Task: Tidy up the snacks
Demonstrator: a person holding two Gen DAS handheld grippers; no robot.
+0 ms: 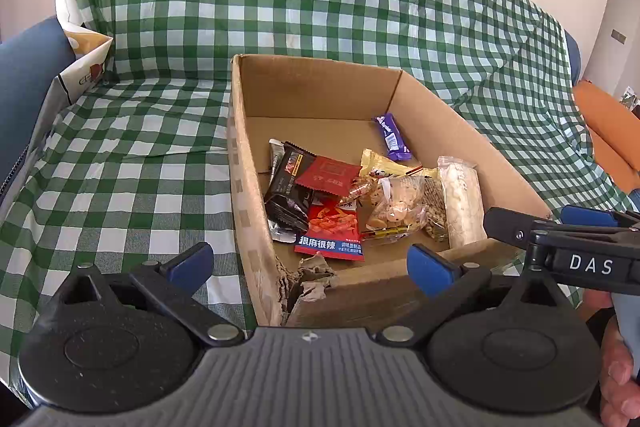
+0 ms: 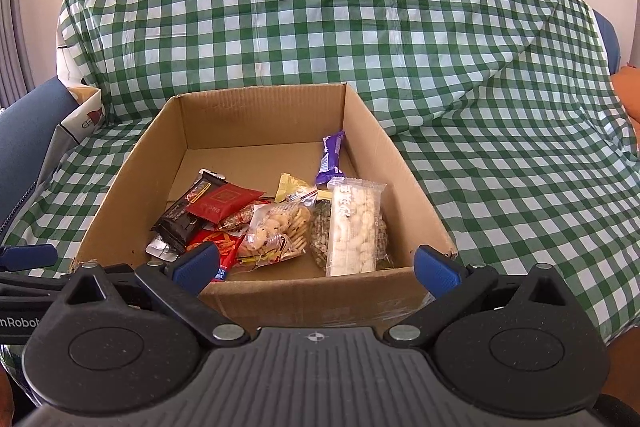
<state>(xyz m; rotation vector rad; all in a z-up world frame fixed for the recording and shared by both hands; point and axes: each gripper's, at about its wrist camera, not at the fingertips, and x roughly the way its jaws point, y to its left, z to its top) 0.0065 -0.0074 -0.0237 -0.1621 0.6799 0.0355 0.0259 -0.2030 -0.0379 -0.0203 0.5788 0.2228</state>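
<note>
An open cardboard box [image 1: 320, 87] [image 2: 264, 115] sits on a green checked cloth and holds several snack packs: a purple bar [image 1: 393, 137] [image 2: 331, 157], a red packet [image 1: 328, 175] [image 2: 224, 201], a black pack [image 1: 287, 191] [image 2: 185, 219], a clear bag of crackers [image 1: 394, 211] [image 2: 276, 233], a white rice-cracker pack [image 1: 462, 203] [image 2: 354, 227] and a red chili-strip pack [image 1: 332, 231]. My left gripper [image 1: 310, 265] is open and empty at the box's near left corner. My right gripper [image 2: 316, 263] is open and empty before the near wall; it also shows in the left wrist view [image 1: 560, 227].
The checked cloth [image 1: 120, 163] [image 2: 500, 155] covers a sofa seat and backrest. A white printed paper bag [image 1: 86, 63] [image 2: 82, 115] leans at the far left by a blue armrest [image 1: 28, 75]. An orange cushion [image 1: 604, 131] lies at the right. The box's near left corner is torn [image 1: 304, 279].
</note>
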